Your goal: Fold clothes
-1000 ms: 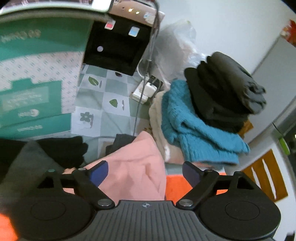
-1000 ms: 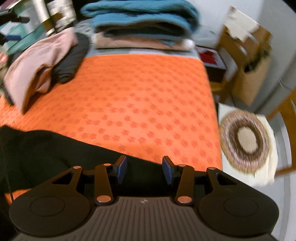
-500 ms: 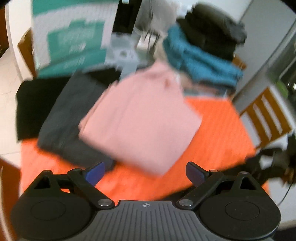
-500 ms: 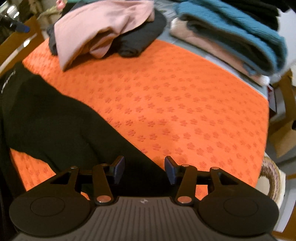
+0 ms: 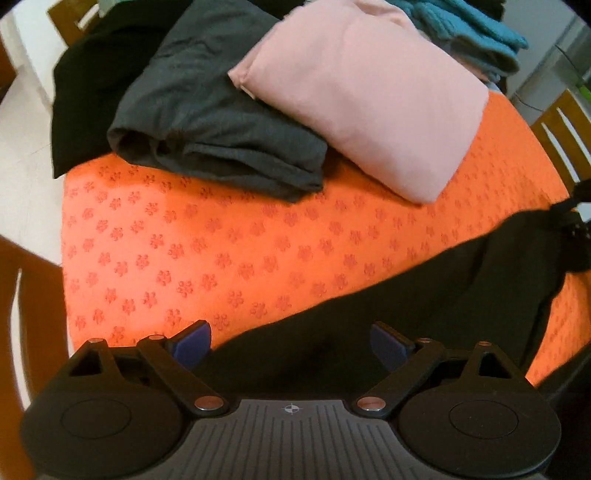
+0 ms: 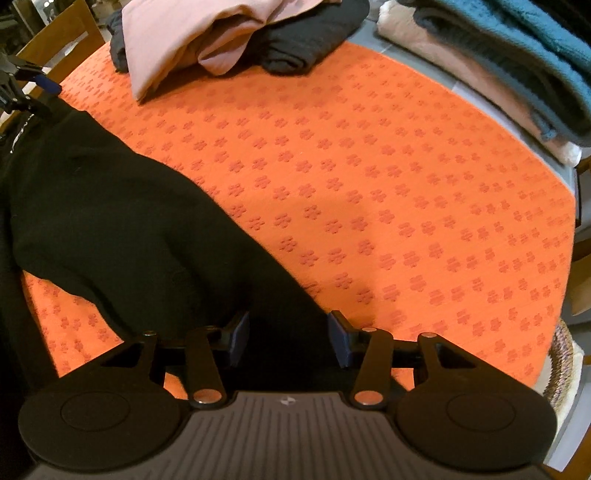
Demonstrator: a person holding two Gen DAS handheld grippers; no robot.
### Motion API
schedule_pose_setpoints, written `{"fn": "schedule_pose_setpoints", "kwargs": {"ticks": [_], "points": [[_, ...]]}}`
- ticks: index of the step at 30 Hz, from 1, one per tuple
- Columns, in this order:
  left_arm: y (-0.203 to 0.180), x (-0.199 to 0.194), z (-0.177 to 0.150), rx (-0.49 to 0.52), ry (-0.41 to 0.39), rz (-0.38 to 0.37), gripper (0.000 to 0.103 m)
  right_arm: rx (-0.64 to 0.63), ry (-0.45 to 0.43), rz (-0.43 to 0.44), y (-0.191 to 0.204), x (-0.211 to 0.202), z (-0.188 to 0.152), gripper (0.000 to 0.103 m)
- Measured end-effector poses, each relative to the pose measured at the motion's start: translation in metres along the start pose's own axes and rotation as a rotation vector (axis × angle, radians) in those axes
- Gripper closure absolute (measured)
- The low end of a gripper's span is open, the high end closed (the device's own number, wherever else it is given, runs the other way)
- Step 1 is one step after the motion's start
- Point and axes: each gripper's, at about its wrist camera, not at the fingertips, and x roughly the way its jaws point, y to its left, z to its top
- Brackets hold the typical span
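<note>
While the black garment point(image 5: 424, 314) lies spread across the near part of the orange flower-patterned cloth point(image 5: 229, 240) that covers the bench, folded clothes crowd the far side. In the left wrist view a pink folded garment point(image 5: 362, 92) rests partly on a dark grey folded one point(image 5: 214, 110), with another black piece point(image 5: 85, 85) hanging over the edge behind them and a teal knit point(image 5: 472, 26) at the far corner. The right wrist view shows the teal knit point(image 6: 517, 48) stacked on a cream-pink garment point(image 6: 461, 70). Wooden chairs point(image 5: 561, 136) stand around the bench, and a woven round mat point(image 6: 563, 365) lies low on the right.

The left gripper point(image 5: 291, 343) points steeply down over the black garment's edge, its fingers spread wide, just having closed a little; fabric lies beneath and between them but the pads do not press it. The right gripper point(image 6: 288, 339) also tilts steeply down with black fabric between its half-spread fingers; whether the pads actually pinch the cloth cannot be told.
</note>
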Motion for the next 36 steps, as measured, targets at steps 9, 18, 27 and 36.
{"fn": "schedule_pose_setpoints", "kwargs": {"ticks": [9, 18, 27, 36], "points": [[-0.010, 0.008, -0.006, 0.125, -0.003, 0.093, 0.045, -0.007, -0.004, -0.036, 0.013, 0.000, -0.004, 0.081], [-0.013, -0.018, -0.020, 0.064, -0.105, 0.147, 0.097, -0.024, -0.069, -0.171, 0.023, -0.018, -0.004, 0.102], [-0.001, -0.029, -0.017, -0.072, -0.186, 0.221, 0.097, -0.150, -0.124, -0.337, 0.008, -0.030, 0.052, 0.102], [0.009, -0.007, -0.017, -0.199, -0.147, 0.214, 0.093, -0.249, -0.021, -0.334, -0.001, 0.027, 0.074, 0.093]]}}
